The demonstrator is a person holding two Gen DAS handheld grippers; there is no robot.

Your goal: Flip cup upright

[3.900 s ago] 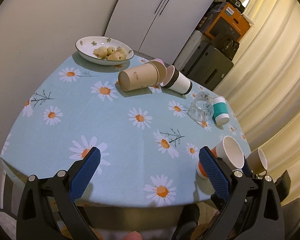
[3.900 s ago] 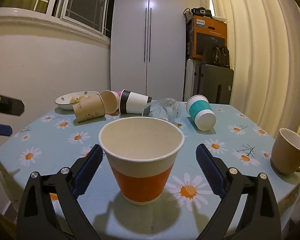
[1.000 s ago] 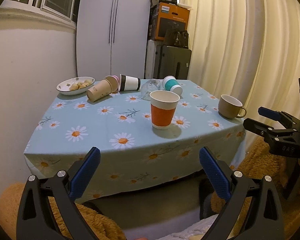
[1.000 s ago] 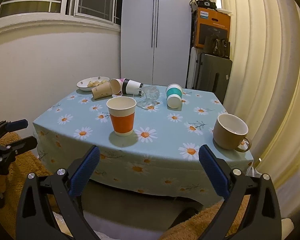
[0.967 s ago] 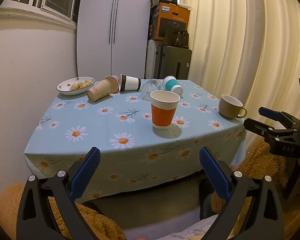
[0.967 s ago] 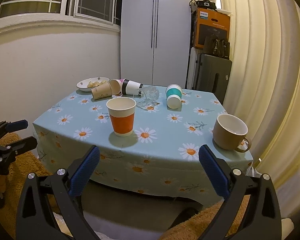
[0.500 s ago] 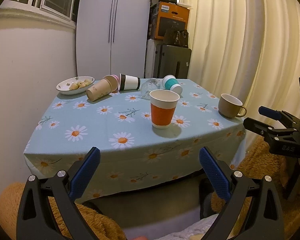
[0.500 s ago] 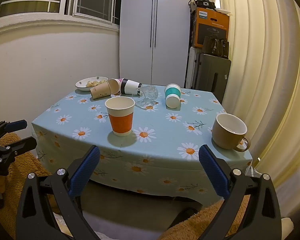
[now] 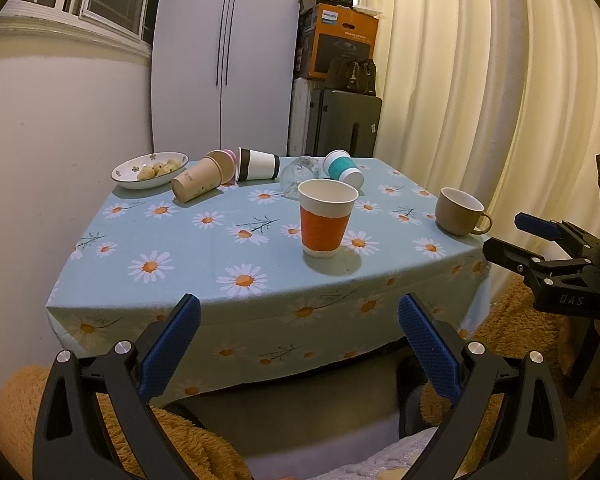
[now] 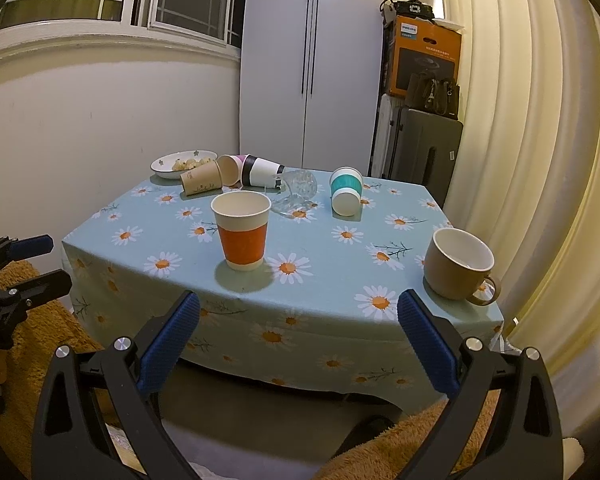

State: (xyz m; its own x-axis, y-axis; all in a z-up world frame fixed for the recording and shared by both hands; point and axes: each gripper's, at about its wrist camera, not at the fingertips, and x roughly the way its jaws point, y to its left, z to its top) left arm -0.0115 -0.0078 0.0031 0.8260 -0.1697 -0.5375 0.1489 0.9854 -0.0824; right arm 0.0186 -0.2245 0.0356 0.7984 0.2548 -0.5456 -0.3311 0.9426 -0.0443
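An orange-and-white paper cup (image 9: 326,221) stands upright near the front of the daisy-print table (image 9: 180,256); it also shows in the right wrist view (image 10: 242,230). My left gripper (image 9: 300,340) is open and empty, held back from the table's front edge. My right gripper (image 10: 298,338) is open and empty too, also off the table. Each gripper shows in the other's view, the right one (image 9: 540,248) at the right edge and the left one (image 10: 16,268) at the left edge.
A brown mug (image 10: 458,264) stands upright at the front right. At the back lie a kraft cup (image 10: 202,182), a pink cup (image 10: 230,168), a black-and-white cup (image 10: 262,172), a glass (image 10: 298,190) and a teal cup (image 10: 345,196). A bowl of food (image 10: 182,162) sits back left.
Since 3.9 s ago both grippers have pulled back from the table, leaving the orange cup standing. Over the last second almost nothing has moved.
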